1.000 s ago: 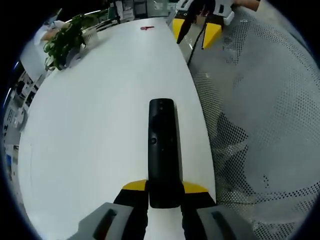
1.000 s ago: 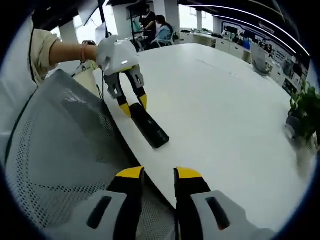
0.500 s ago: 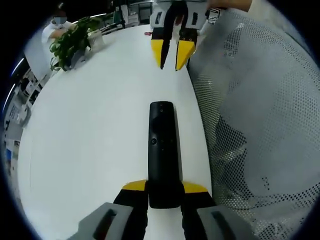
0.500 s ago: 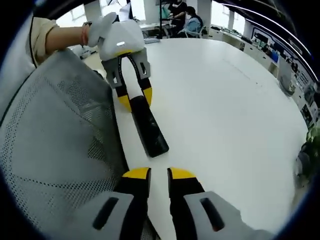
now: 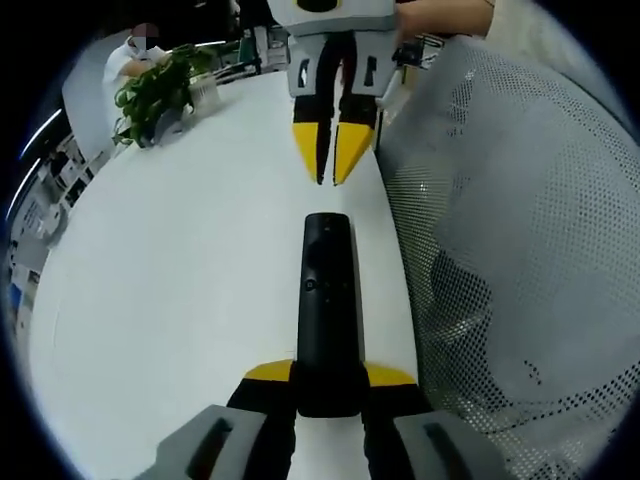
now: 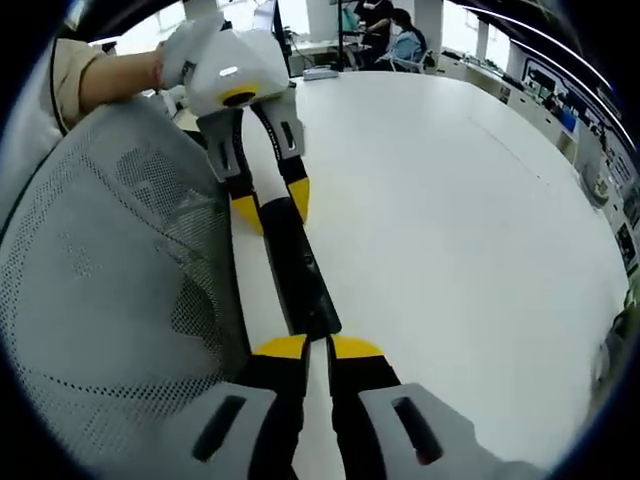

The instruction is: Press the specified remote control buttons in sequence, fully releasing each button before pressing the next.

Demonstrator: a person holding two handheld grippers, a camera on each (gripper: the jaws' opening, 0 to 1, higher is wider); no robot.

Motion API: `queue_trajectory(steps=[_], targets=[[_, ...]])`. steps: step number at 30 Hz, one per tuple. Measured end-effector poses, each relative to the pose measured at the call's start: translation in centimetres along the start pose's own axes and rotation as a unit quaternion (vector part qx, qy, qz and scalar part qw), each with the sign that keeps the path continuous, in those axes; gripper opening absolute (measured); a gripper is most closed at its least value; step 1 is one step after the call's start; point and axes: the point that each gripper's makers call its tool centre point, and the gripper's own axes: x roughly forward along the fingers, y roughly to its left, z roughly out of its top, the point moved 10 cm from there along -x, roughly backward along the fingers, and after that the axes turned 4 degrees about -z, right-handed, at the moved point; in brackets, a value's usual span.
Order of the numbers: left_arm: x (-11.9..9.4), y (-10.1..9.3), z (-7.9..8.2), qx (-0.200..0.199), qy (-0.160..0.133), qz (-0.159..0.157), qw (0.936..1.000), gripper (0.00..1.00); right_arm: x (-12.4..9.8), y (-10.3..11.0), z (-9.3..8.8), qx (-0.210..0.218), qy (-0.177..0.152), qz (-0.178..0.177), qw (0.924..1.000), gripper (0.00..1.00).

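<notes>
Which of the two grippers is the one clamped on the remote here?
The left gripper: its yellow-tipped jaws grip the near end of the black remote. The right gripper is nearly closed, its tips at the remote's far end, holding nothing.

Both views face each other closely along the remote (image 5: 326, 300).
</notes>
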Motion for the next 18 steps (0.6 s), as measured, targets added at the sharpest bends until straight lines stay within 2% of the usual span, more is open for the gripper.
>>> queue_trajectory(steps=[18], targets=[[0.0, 0.0, -0.2, -0.008, -0.014, -0.003, 0.9999, 0.24, 1.9, 0.2, 0.2, -0.044, 0.035, 0.008, 0.9984, 0.0]])
